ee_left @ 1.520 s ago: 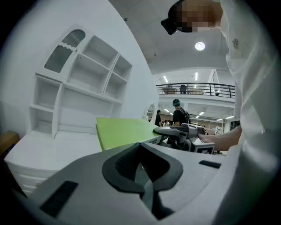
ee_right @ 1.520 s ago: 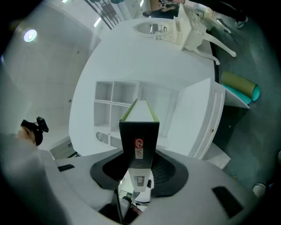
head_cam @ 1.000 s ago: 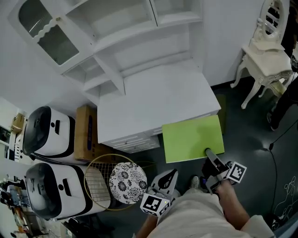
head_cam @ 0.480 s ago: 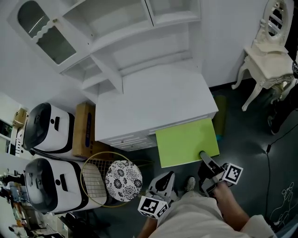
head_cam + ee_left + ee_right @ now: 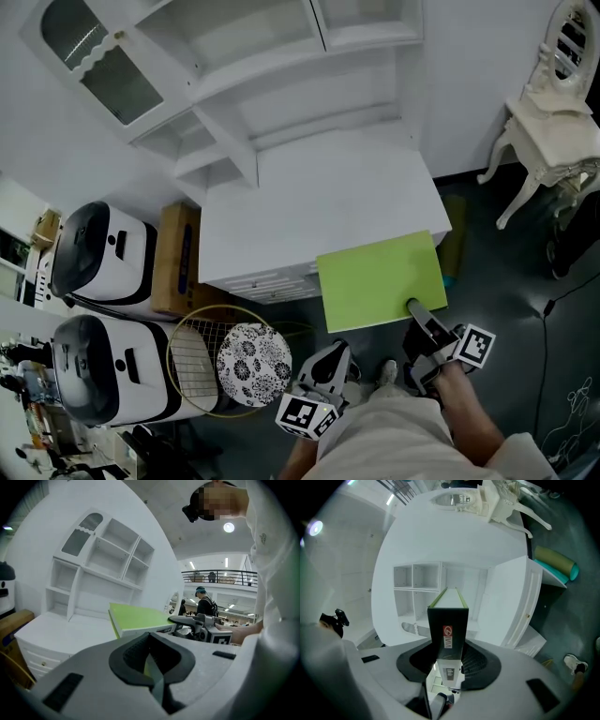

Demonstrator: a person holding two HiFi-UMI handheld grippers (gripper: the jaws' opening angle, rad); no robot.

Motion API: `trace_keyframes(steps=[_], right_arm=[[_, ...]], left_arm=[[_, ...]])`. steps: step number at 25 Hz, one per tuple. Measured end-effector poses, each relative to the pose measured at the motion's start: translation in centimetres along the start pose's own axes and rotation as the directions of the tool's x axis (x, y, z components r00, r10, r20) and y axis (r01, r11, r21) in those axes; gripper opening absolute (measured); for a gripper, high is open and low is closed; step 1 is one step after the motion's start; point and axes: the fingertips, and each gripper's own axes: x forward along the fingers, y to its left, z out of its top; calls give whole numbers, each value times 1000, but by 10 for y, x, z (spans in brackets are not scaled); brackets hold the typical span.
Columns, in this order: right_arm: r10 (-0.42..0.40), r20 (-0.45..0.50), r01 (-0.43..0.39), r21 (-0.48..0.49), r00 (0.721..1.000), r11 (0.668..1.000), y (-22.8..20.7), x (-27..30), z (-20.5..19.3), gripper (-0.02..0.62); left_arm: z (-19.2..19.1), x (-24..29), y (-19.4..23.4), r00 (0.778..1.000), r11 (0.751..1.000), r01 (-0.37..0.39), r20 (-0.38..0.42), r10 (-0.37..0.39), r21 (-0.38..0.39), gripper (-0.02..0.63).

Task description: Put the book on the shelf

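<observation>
**A:** What is closest to you?

**B:** My left tool [image 5: 339, 352]. It hangs low by my waist with its jaws pressed together and nothing in them. Just left of it, down on the floor, stands a round wire basket [image 5: 192, 361], and a black-and-white patterned plate [image 5: 253, 364] overlaps its right side.

**A:** And the other hand?

**B:** My right tool [image 5: 413, 307] is clamped on the book [image 5: 380, 281]. It grips the near edge, and the black spine end sits squarely between the pads.

**A:** So where is the book?

**B:** I hold it out flat in front of me, green cover up. Its far part lies over the front right corner of the white bench [image 5: 309, 202]. I cannot tell whether it touches the top.

**A:** What lies beyond it?

**B:** At the back of the bench the white shelf [image 5: 281, 56] rises with open compartments, and a glazed door hangs at its left end. A cardboard box [image 5: 178, 258] is tucked beside the bench on the left, next to two white-and-black appliances [image 5: 98, 258]. Far off to the right stands a white chair [image 5: 553, 127].
</observation>
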Motion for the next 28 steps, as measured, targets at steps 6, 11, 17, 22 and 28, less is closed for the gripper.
trace_keyframes(steps=[6, 11, 17, 22, 28], right_arm=[[-5, 39, 5, 7, 999, 1000, 6, 32, 4, 146], [-14, 52, 13, 12, 999, 1000, 9, 60, -1, 146], [-33, 64, 31, 23, 997, 999, 6, 94, -16, 146], [-35, 80, 34, 19, 996, 999, 8, 120, -31, 146], [-47, 84, 48, -4, 995, 999, 10, 139, -45, 146]], left_arm=[[17, 12, 36, 1000, 999, 26, 11, -26, 23, 3], [31, 16, 68, 999, 997, 42, -3, -42, 72, 3], [42, 12, 105, 998, 993, 60, -7, -60, 100, 3], [44, 4, 134, 997, 991, 82, -17, -81, 109, 3], [47, 2, 155, 994, 987, 111, -29, -108, 120, 3]])
